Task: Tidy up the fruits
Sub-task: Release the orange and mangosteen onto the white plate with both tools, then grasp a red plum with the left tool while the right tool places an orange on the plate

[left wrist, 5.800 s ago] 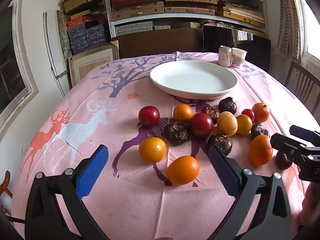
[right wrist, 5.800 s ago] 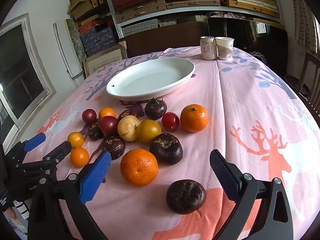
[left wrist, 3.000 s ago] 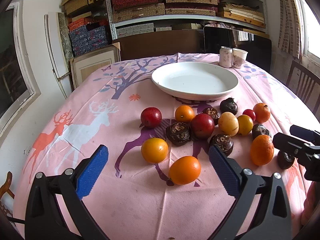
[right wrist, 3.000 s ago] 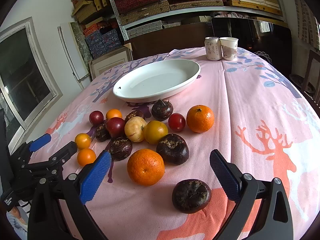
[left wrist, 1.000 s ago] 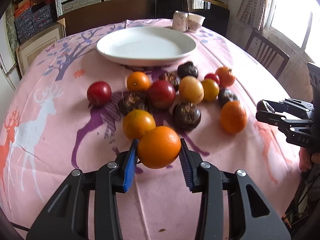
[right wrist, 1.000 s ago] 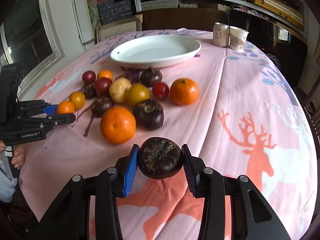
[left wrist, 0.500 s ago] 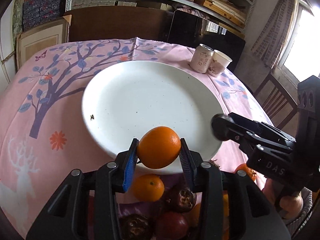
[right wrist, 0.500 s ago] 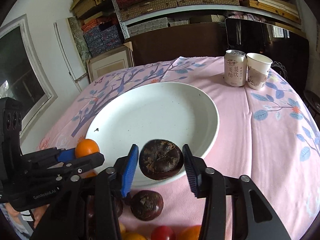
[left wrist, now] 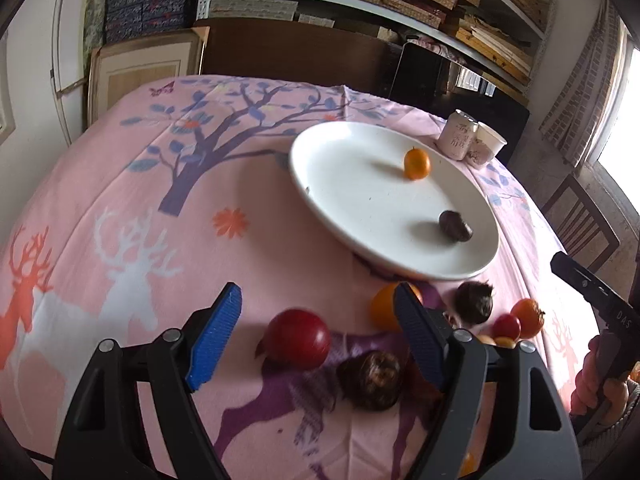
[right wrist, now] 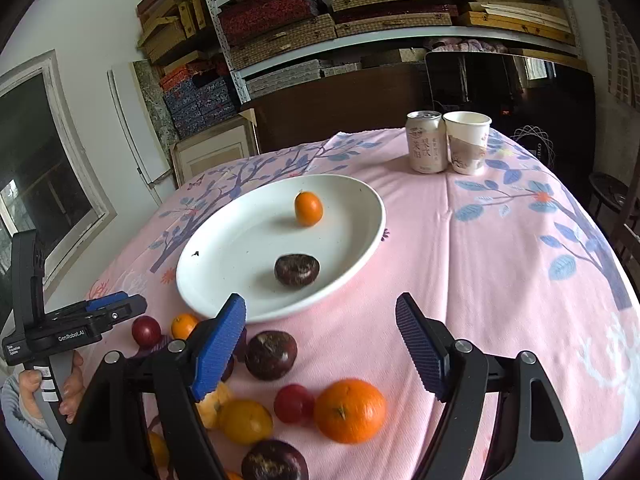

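Standing by the table here, and the white plate (left wrist: 320,204) already has two fruits in it: a small orange (left wrist: 417,163) toward its far side and a dark brown fruit (left wrist: 455,225) nearer the front rim, well apart from each other. Neither tool is touching them.

Going left to right. The left gripper (left wrist: 318,334) has its blue pads spread and the jaws are opening wider, with nothing pinched. In its own view a red fruit (left wrist: 298,338) sits on the cloth right in the gap, roughly 6 o'clock from the plate, and a dark wrinkly fruit (left wrist: 370,379) lies just beside it at about 4 o'clock from the red one. An orange fruit (left wrist: 382,307) peeks out from behind the right-hand pad. The red one is round, so there's no long axis to line up with.

The right gripper (right wrist: 320,350) is spread too, jaws opening, nothing between the pads but bare pink cloth. Its nearest candidates are a dark fruit (right wrist: 271,355) at about 9 o'clock from the gap's centre, by the left pad, and a big orange (right wrist: 350,410) at 6 o'clock, under the gap.

My read: the left one is nearer to the red fruit, so that's the likely next grab, and it just needs to drop straight down. The right one would have to pull back toward 6 o'clock for the big orange.
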{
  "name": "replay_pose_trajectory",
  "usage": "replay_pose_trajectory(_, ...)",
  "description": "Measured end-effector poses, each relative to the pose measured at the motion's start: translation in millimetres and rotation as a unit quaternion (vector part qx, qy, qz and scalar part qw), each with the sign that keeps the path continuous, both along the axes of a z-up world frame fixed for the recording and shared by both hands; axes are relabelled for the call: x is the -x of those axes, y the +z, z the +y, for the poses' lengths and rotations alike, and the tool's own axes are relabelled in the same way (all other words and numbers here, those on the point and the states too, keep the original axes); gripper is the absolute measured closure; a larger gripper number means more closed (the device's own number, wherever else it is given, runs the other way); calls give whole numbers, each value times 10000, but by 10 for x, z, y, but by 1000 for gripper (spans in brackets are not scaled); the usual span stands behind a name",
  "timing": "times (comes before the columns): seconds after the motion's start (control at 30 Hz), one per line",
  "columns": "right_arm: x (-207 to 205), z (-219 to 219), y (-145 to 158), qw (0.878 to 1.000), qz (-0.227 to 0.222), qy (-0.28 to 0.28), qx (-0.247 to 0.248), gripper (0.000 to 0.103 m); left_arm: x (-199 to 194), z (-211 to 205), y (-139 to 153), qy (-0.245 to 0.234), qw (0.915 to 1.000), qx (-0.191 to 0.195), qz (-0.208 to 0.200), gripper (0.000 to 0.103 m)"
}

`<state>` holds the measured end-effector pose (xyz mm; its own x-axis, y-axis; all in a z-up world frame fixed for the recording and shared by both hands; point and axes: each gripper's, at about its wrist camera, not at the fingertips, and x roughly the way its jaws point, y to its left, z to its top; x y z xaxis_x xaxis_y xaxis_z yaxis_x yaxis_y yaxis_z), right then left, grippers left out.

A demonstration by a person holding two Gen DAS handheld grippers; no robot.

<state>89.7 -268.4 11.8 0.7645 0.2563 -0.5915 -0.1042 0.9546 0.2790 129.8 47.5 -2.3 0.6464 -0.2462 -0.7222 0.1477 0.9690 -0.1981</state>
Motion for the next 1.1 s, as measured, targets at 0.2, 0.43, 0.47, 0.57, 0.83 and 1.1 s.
replay_pose_trajectory(0.2, 222, -156, -60, 9994, 3, -245, -253, 20, 246, 110, -111, 150, 9993, -342, -43, 27)
replay_pose_trajectory(0.43, 229, -97, -90, 9997, 70, -239, -60, 20, 228, -98, -244, -10, 9948, -1013, -101, 27)
replay_pose_trajectory(0.47, 222, -84, -98, 9997, 89, -223, -24, 20, 221, -114, -248, -12, 9941, -1074, -139, 27)
replay_pose_trajectory(0.57, 219, -58, -112, 9997, 123, -189, 39, 20, 181, -129, -260, -68, 9934, -1132, -149, 31)
replay_pose_trajectory(0.83, 221, -28, -149, 9995, 236, -178, 136, 20, 64, -93, -338, -235, 9961, -842, 100, 61)
replay_pose_trajectory(1.1, 243, 90, -276, 9973, 512, -100, 520, 20, 25, -120, -305, -242, 9956, -906, -28, 65)
